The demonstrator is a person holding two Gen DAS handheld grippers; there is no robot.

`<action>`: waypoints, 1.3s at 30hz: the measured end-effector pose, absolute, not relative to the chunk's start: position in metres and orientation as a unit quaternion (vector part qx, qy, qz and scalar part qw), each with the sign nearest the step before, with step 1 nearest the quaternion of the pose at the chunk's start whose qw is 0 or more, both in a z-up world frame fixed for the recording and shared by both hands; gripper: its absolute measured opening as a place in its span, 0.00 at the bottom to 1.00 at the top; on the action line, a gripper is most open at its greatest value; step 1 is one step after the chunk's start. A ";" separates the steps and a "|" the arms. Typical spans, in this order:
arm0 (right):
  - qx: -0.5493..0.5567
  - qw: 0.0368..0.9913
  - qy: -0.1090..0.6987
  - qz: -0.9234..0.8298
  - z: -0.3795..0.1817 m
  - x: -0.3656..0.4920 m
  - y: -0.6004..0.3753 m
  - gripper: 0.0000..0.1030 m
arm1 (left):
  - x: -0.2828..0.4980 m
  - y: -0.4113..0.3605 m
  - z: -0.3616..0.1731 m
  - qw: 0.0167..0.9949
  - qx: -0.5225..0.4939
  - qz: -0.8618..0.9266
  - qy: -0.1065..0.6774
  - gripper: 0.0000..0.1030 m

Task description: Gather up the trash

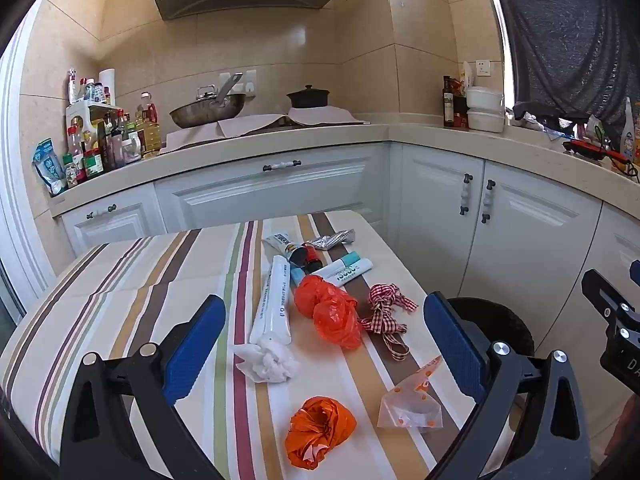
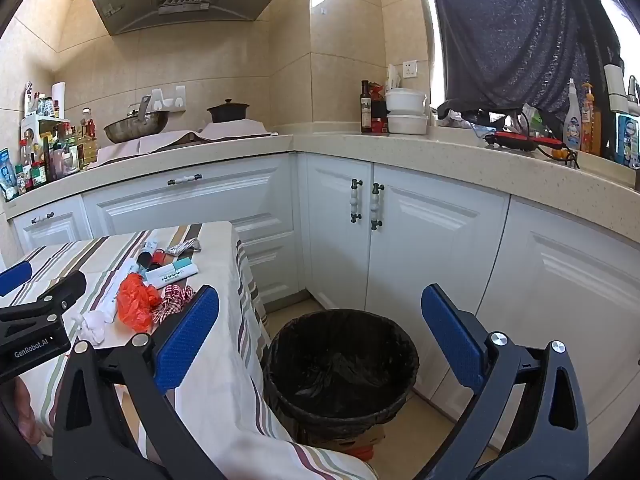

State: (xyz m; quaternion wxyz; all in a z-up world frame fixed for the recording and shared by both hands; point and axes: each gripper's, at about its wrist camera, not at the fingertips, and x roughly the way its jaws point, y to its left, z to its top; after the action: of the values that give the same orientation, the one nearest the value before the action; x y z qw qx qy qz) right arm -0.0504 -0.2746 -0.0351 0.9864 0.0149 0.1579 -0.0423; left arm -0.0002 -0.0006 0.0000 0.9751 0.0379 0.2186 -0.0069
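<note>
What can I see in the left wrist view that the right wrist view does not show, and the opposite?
Only the left wrist view shows the crumpled orange wrapper and the clear dotted bag at the near end of the table.

Only the right wrist view shows the inside of the trash bin, lined with a black bag, standing on the floor beside the table; the left wrist view shows just a part of its rim.

Both show the striped tablecloth, the orange plastic bag, the checked ribbon, the white tissue, and open, empty jaws on the left gripper and the right gripper.
</note>
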 end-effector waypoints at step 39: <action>0.017 0.986 0.158 -0.042 -0.032 -0.054 -0.278 0.96 | -0.001 0.004 -0.004 0.974 0.033 -0.012 0.225 0.94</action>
State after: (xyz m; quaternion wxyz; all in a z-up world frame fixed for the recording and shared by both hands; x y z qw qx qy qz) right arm -0.0536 -0.2775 -0.0321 0.9863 0.0168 0.1584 -0.0422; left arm -0.0007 0.0043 -0.0036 0.9738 0.0334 0.2248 -0.0115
